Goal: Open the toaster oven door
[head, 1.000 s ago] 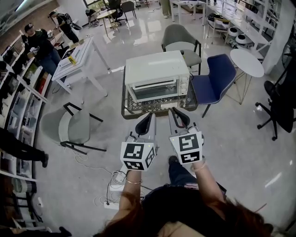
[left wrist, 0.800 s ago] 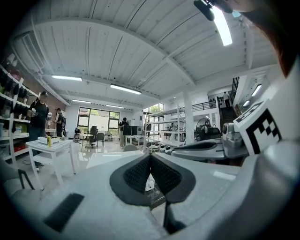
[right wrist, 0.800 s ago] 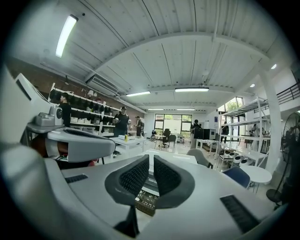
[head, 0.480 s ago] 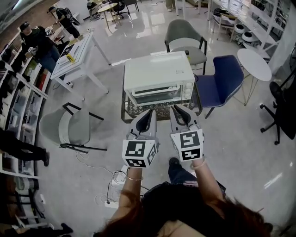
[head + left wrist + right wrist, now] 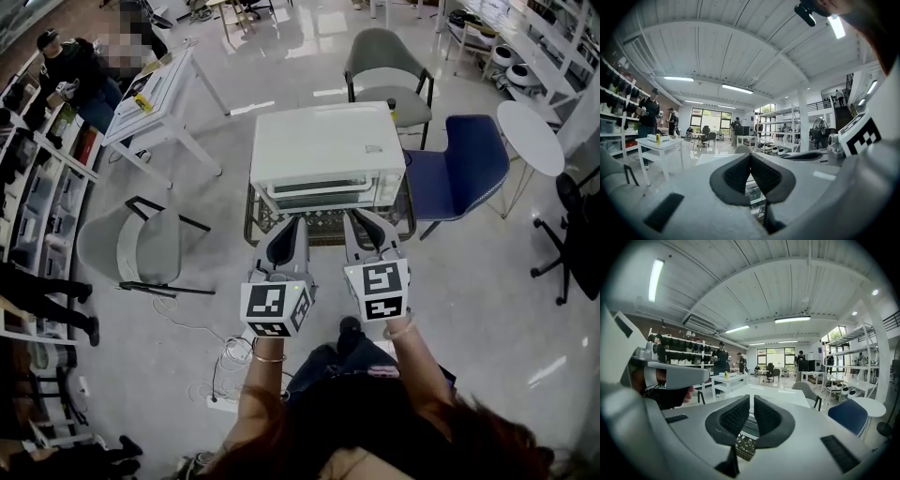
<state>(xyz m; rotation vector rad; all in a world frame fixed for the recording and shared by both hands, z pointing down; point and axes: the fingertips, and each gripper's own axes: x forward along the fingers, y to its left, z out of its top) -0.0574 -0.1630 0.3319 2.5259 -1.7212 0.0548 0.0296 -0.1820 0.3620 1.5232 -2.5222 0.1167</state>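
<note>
Pointing at near edge of counter (image 5: 323, 236), side by side: left tongs (image 5: 292, 225) pinched together, right tongs (image 5: 362, 223) all but closed, both empty. Just beyond, mid-counter, white toaster oven (image 5: 323, 141), door (image 5: 323, 194) closed.

**A:** anyone able to make out the handle on the toaster oven (image 5: 323, 145) door from the head view? too small and steep for me

**B:** nope. the table (image 5: 250, 218) under it is mostly covered by the oven, the left hand-held gripper (image 5: 292, 226) and the right hand-held gripper (image 5: 360, 220). left gripper view, its pads (image 5: 736, 176) block nearly all of it too
</note>
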